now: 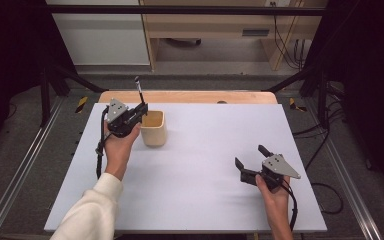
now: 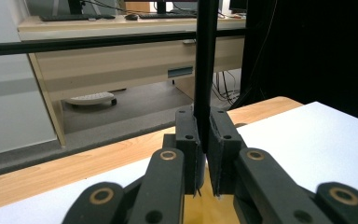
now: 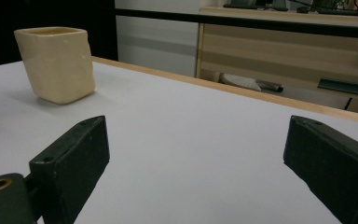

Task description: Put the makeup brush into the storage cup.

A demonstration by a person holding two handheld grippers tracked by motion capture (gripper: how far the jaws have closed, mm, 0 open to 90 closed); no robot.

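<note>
The desk [image 1: 205,165], covered by a white board, carries a single cream cup [image 1: 154,128] near its far left. It is square-sided and open at the top, standing upright. The left gripper [image 1: 141,111] hangs just beside and partly above the cup's left rim, jaws clamped together on a thin black rod [image 1: 139,88] that rises steeply above it; in the left gripper view the rod [image 2: 205,70] runs straight up from between the pads, with the cup's yellowish inside directly below.

The step in hand appears to be lowering the rod into the cup. To do it well, the person would likely keep the rod near vertical, centre its lower end over the opening rather than over the near wall, and descend slowly; the cup looks light and could tip or slide if the rod or jaws catch its rim. Releasing only once the rod's lower end rests inside seems prudent.

The left hand [image 1: 119,145] reaches forward with the wrist raised, the gripper pointing away. The right gripper [image 1: 252,159] rests low over the near right of the desk, jaws wide apart and holding nothing, well apart from the cup [image 3: 56,63].
</note>
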